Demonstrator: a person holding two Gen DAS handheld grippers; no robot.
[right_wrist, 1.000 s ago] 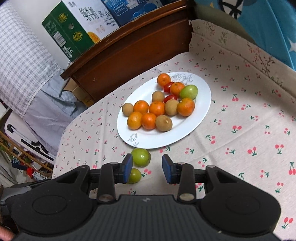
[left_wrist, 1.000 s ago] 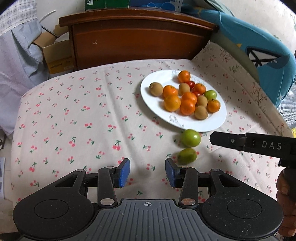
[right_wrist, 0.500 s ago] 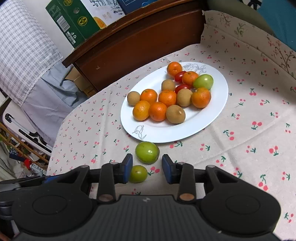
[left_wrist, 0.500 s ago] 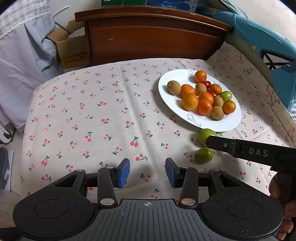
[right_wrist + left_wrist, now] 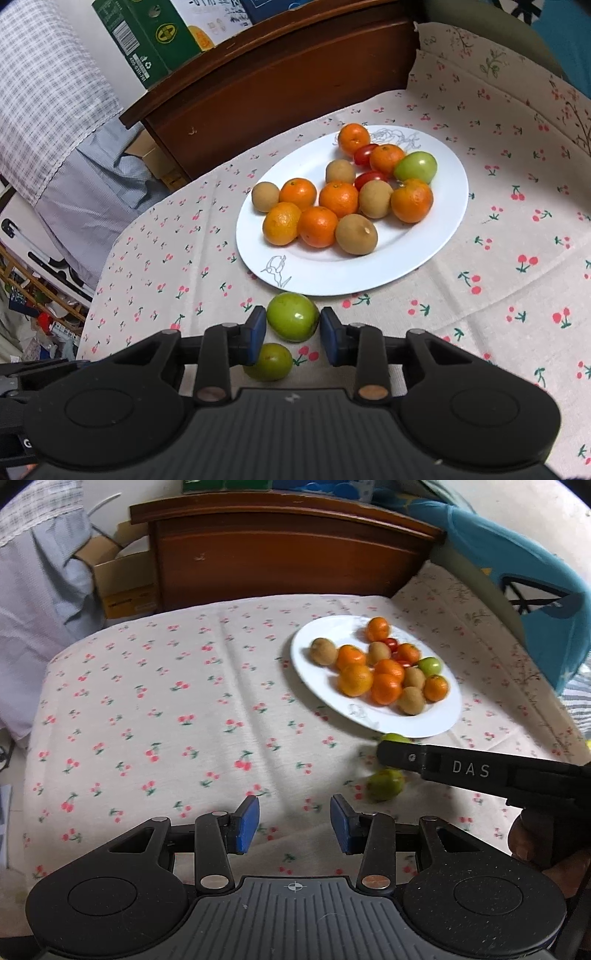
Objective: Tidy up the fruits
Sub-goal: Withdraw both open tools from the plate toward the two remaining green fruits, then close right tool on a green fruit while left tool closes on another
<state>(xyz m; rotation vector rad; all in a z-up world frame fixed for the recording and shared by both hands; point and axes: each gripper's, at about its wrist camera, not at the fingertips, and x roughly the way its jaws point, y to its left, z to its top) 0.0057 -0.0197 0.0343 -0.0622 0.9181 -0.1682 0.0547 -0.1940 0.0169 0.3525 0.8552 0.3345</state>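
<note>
The left gripper [image 5: 294, 824] is hovering spread and empty. The right gripper [image 5: 293, 329] is closing its jaws around the larger green fruit [image 5: 292, 316], contact uncertain; the smaller green fruit [image 5: 268, 362] is lying nearer. Both are remaining off the plate [image 5: 436, 254], near the worktop's front edge.

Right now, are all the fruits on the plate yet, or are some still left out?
Almost. Most fruit already sits on the plate: oranges, brown fruits, red tomatoes and one green one. The right gripper has just been closing around a green fruit on the cloth, though its pads look just short of touching. A second green fruit waits beside it. The left gripper is open and empty.
</note>
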